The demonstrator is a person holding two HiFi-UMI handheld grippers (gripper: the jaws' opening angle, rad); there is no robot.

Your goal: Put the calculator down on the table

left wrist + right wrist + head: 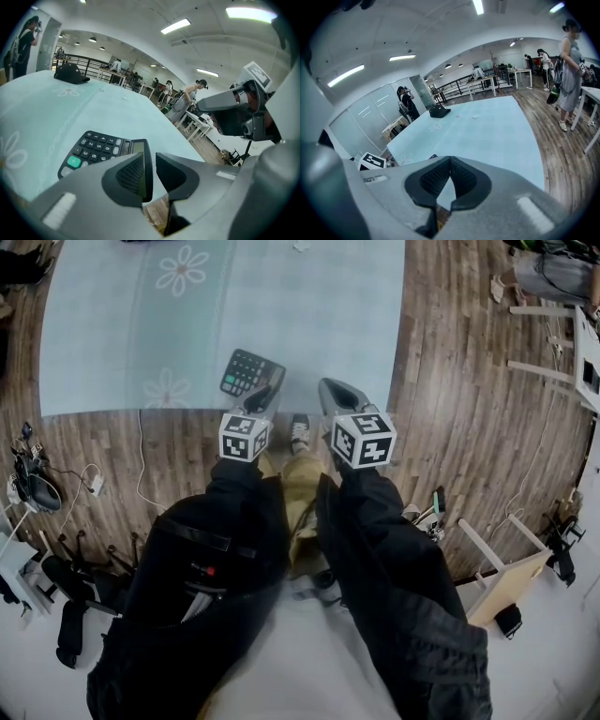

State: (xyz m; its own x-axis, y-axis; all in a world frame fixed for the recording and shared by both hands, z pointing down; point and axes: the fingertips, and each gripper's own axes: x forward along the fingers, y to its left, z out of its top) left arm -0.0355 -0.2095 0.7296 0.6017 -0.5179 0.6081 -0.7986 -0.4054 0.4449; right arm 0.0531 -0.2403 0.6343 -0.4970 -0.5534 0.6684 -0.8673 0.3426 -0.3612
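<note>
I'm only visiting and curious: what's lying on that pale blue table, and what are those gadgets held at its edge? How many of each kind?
calculator: 1
black cap, far end of the table: 1
hand-held grippers: 2 (left gripper, right gripper)
Total: 4

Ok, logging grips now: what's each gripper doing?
Left gripper: open, calculator edge between its jaws, gap at one pad.
Right gripper: closed, empty.
</note>
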